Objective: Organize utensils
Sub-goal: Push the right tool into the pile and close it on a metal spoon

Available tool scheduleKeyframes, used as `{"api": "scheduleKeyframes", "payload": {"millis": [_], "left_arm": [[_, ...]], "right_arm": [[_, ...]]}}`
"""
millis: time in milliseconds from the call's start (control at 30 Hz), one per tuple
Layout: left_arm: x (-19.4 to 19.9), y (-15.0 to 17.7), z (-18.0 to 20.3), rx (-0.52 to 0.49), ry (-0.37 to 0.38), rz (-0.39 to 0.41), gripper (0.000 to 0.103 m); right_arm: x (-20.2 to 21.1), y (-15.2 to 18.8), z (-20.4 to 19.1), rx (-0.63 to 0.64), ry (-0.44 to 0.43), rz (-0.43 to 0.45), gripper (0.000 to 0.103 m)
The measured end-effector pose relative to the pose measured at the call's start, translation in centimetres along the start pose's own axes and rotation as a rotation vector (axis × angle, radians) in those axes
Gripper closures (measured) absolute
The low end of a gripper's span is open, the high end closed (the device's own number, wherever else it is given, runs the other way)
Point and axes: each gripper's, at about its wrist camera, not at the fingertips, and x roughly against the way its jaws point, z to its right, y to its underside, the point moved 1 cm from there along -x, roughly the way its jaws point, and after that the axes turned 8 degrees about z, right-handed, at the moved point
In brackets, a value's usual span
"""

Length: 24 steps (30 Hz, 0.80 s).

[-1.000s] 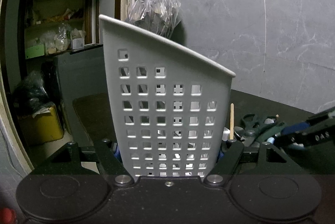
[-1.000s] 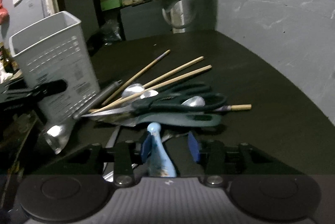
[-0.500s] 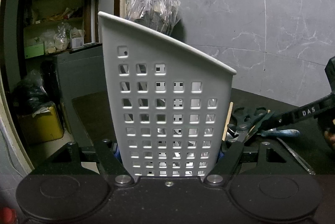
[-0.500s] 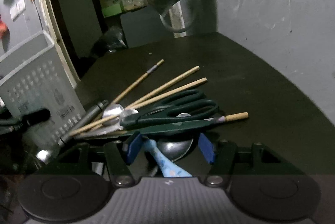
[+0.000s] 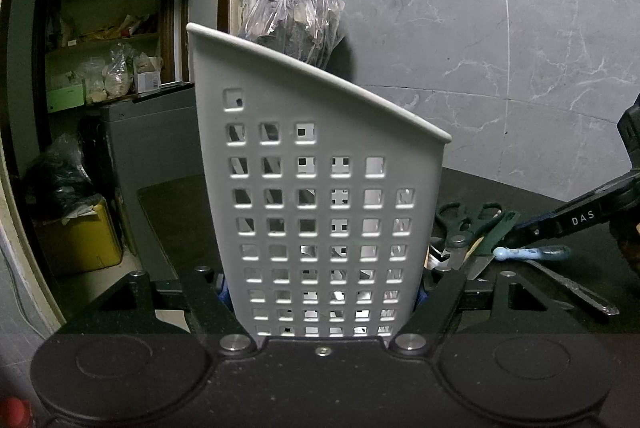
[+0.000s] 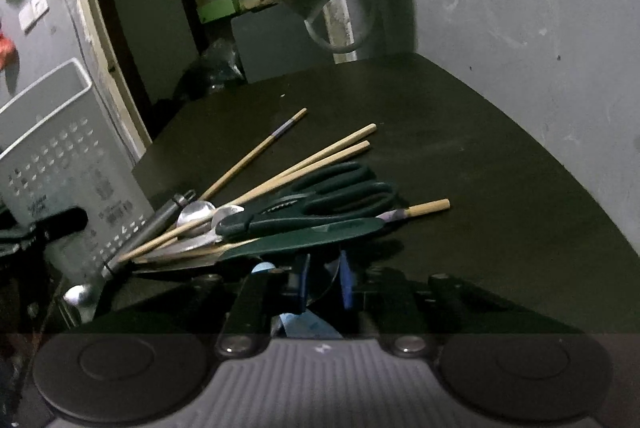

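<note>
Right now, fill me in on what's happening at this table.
A person is sorting utensils with a handheld tool in each hand. The left tool is clamped on the grey perforated holder, keeping it upright on the dark table. The right tool has closed on the light blue spoon at the near edge of the pile. Scissors, wooden chopsticks and metal spoons lie heaped beside the holder, not yet sorted.
</note>
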Motion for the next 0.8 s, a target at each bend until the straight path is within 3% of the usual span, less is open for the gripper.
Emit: {"api": "scheduleKeyframes", "payload": {"millis": [100,167,233,400,500,567,700,800], "left_arm": [[0.0,0.0,0.0,0.0,0.0,-0.001,0.028],[0.0,0.0,0.0,-0.001,0.0,-0.001,0.028],[0.0,0.0,0.0,0.0,0.0,-0.002,0.028],[-0.1,0.0,0.1,0.0,0.0,-0.002,0.028],[-0.1,0.1,0.1,0.001,0.0,-0.003,0.028],[-0.1,0.1,0.1,0.001,0.0,-0.003,0.028],[-0.1,0.1,0.1,0.001,0.001,-0.004,0.028],[-0.1,0.1,0.1,0.002,0.001,-0.003,0.028]], "right_arm": [[0.0,0.0,0.0,0.002,-0.006,0.0,0.078],[-0.1,-0.1,0.0,0.016,-0.008,0.002,0.056],[-0.3,-0.3,-0.2,0.04,-0.005,-0.004,0.047],[-1.1,-0.6,-1.0,0.125,-0.005,-0.023,0.047],[-1.1,-0.5,-1.7,0.176,-0.002,-0.03,0.058],[-1.0,-0.5,-2.1,0.186,0.012,-0.031,0.073],[-0.6,-0.5,-2.6,0.2,0.053,-0.025,0.081],[0.2,-0.4,-3.8,0.284,0.11,-0.008,0.089]]}}
